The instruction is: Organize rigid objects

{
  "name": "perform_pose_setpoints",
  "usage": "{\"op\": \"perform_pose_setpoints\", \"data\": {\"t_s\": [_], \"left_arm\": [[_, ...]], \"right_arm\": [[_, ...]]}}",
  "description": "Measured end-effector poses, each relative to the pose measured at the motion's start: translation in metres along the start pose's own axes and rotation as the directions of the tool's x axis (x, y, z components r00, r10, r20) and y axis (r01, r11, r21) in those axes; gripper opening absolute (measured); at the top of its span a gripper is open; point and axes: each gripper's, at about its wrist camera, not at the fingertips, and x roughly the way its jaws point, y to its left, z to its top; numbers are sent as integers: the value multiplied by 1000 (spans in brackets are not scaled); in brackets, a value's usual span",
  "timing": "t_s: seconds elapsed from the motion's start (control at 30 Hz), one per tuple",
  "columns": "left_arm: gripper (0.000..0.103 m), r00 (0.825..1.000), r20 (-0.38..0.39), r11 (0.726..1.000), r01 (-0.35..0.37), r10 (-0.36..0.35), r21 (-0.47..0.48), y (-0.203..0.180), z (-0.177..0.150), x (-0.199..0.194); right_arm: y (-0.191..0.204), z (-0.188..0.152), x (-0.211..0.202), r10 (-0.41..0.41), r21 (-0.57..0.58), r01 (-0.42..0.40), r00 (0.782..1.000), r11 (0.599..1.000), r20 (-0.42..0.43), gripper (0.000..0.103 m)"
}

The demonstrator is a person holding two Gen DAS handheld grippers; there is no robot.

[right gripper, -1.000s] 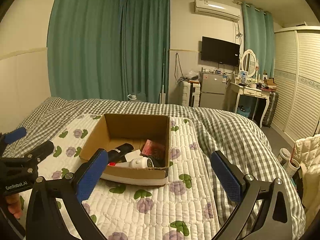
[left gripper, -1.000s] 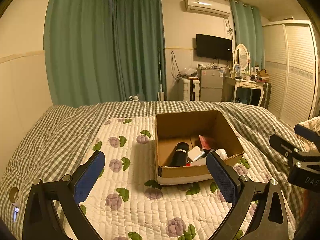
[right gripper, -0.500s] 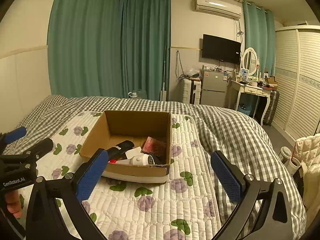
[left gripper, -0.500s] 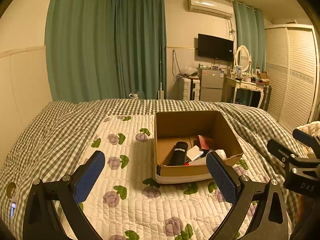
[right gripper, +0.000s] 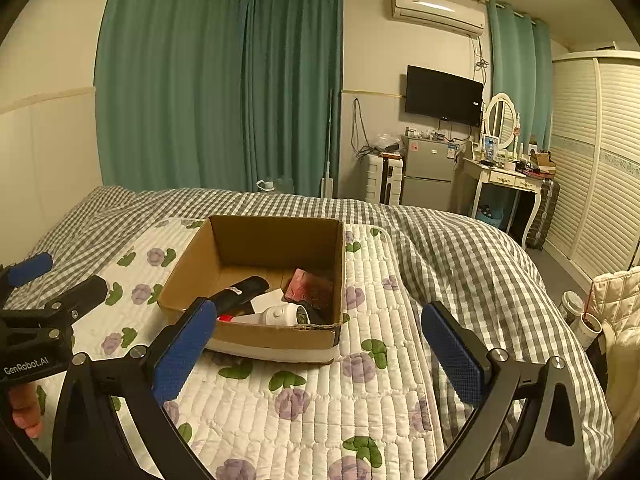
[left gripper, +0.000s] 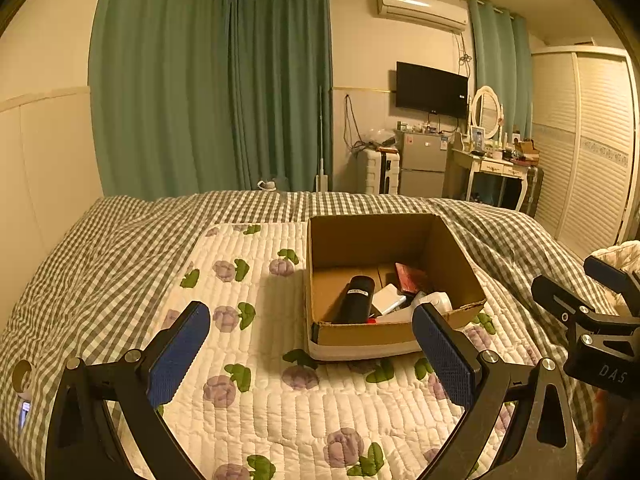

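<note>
Both the left tongs [left gripper: 310, 354] and right tongs [right gripper: 320, 352] gape wide, released and empty, above the bed [left gripper: 256, 400]; the cardboard box [left gripper: 360, 334] sits at 12 o'clock.

I am seeing green curtains [left gripper: 208, 92] hanging along the far wall; an air conditioner [right gripper: 438, 12] is sitting high above a dark television [right gripper: 443, 95]; a small fridge [left gripper: 423, 164] is standing beside a white dressing desk [right gripper: 505, 179] carrying an oval mirror [right gripper: 502, 120]; louvred wardrobe doors [right gripper: 604, 160] are filling the right side.
</note>
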Motion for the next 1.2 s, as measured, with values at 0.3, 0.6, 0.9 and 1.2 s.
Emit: {"op": "perform_pose_setpoints", "data": {"t_s": [0.3, 0.6, 0.9, 1.2], "left_arm": [[103, 1000, -6, 1000, 4, -4, 14, -3, -1, 1], [103, 1000, -4, 1000, -12, 12, 12, -1, -2, 2], [103, 1000, -7, 1000, -18, 18, 17, -1, -3, 2], [103, 1000, -14, 1000, -13, 14, 21, -1, -5, 3]], "right_arm": [[0, 1, -1, -2, -8, 2, 1000, 1000, 2, 103], [0, 0, 1, -2, -8, 2, 1000, 1000, -5, 103], [-2, -1, 2, -5, -13, 5, 1000, 1000, -13, 103], [-2, -2, 4, -7, -14, 6, 1000, 1000, -18, 103]]}}
